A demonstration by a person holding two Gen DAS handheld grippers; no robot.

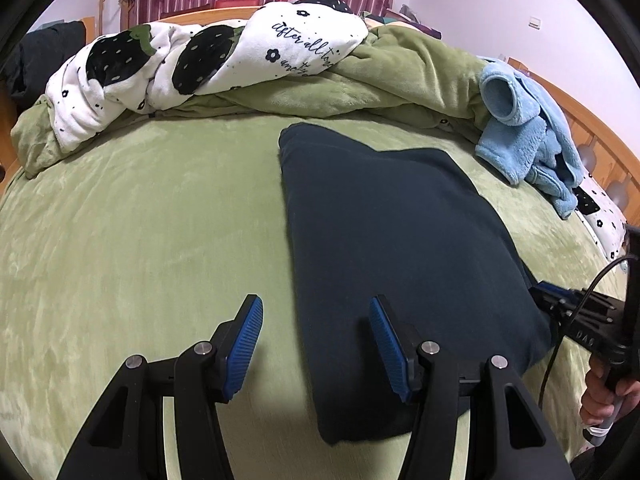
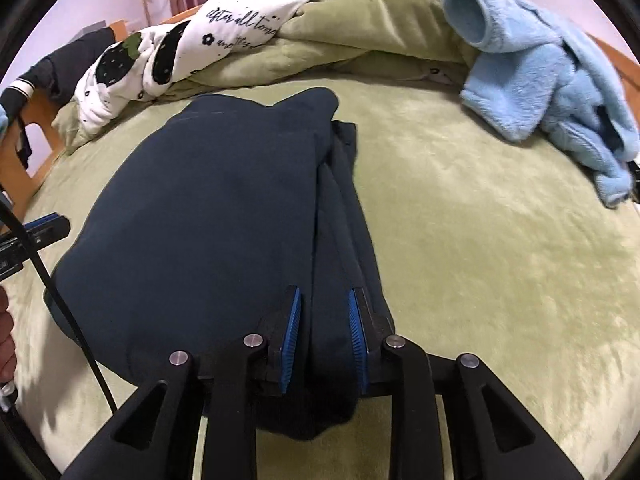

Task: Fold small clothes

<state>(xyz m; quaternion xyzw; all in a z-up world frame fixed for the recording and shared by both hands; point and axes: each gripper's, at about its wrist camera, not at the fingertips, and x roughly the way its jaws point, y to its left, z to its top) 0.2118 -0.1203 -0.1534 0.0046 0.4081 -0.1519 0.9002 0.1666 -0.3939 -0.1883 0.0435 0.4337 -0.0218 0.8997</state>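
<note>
My right gripper (image 2: 324, 340) pinches the soft, limp navy garment's (image 2: 208, 216) near right edge; my left gripper (image 1: 316, 344) hangs open, empty.

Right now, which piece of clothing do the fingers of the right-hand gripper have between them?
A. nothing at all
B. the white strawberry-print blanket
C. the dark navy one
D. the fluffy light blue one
C: in the right wrist view the right gripper straddles a fold of the dark navy garment, while the light blue garment lies apart at the far right.
</note>
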